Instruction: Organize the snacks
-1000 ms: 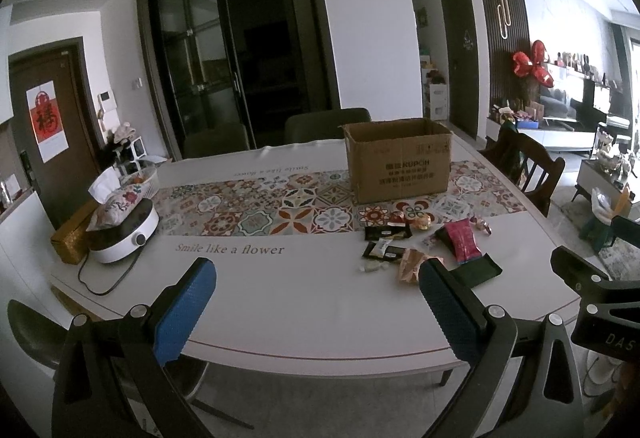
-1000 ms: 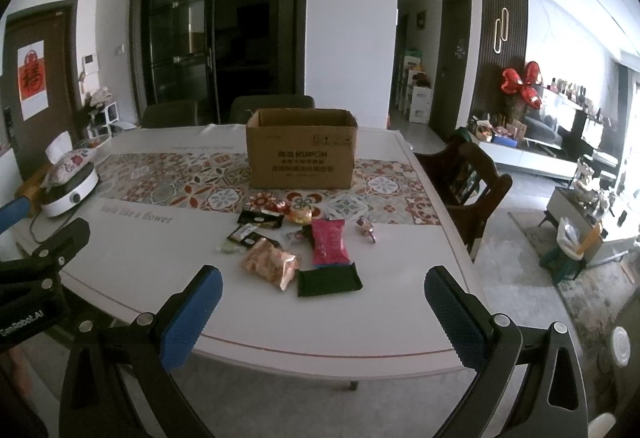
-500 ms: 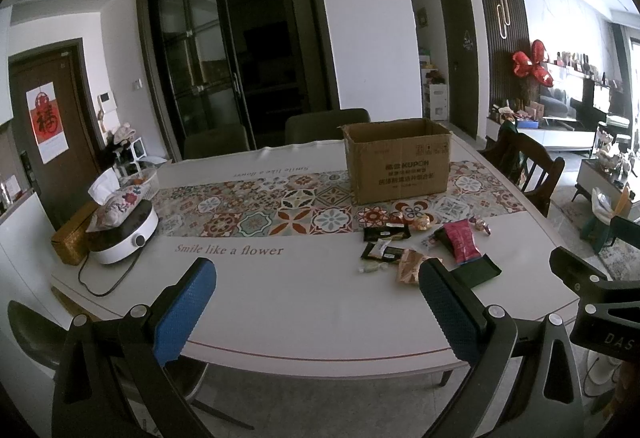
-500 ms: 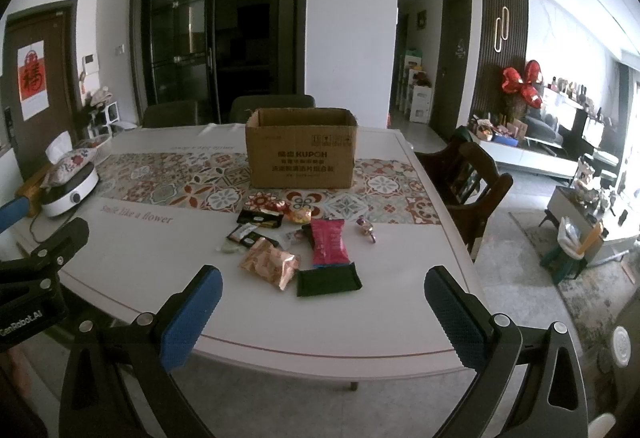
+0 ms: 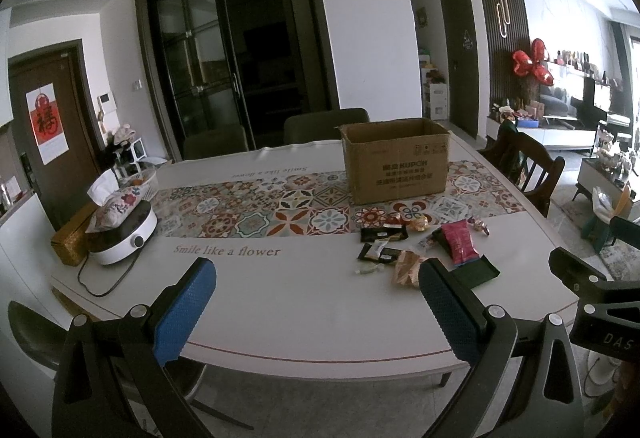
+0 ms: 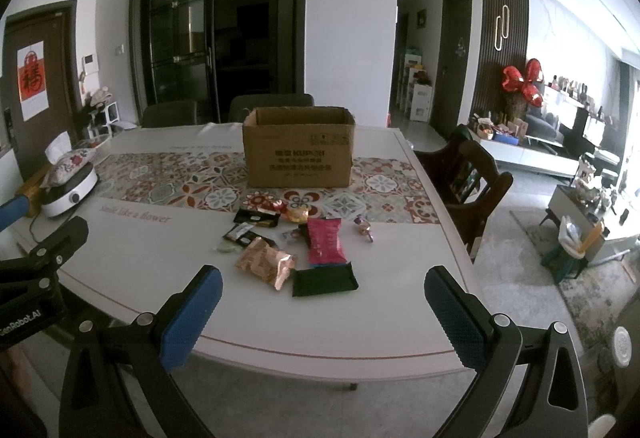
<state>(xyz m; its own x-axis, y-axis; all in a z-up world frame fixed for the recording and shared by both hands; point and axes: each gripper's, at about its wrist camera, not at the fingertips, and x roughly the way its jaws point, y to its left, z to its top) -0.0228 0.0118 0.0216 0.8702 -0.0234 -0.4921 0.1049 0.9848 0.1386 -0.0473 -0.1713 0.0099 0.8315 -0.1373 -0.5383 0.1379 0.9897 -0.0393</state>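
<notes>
1. Tongs first: left gripper (image 5: pixel 316 294) and right gripper (image 6: pixel 322 300) both stand wide apart at the jaws, nothing between the blue pads; both hang off the near edge of the table (image 6: pixel 360 334), not yet over the snacks.
2. Snacks lie in a loose cluster toward the near right part of the table: dark green packet (image 6: pixel 324 279) nearest the edge, copper foil bag (image 6: pixel 265 263) just left of it, pink packet (image 6: pixel 326 241) behind, touching or overlapping the green one.
3. Behind these: black bars (image 6: pixel 256 218), small wrapped candy (image 6: pixel 364 229), more small pieces at the edge of the patterned runner (image 6: pixel 160 182).
4. Cardboard box (image 6: pixel 298 152) sits open on the runner, behind the cluster; likely destination.
5. Risk: flat packets give little to pinch; pads may slide over and push the green packet off the near edge.
6. Risk: overlapping packets, so one closure may drag two.
7. Risk: foil bag is crinkly and may slip or crush.
8. Risk: both grippers converging on one cluster could collide.
</notes>
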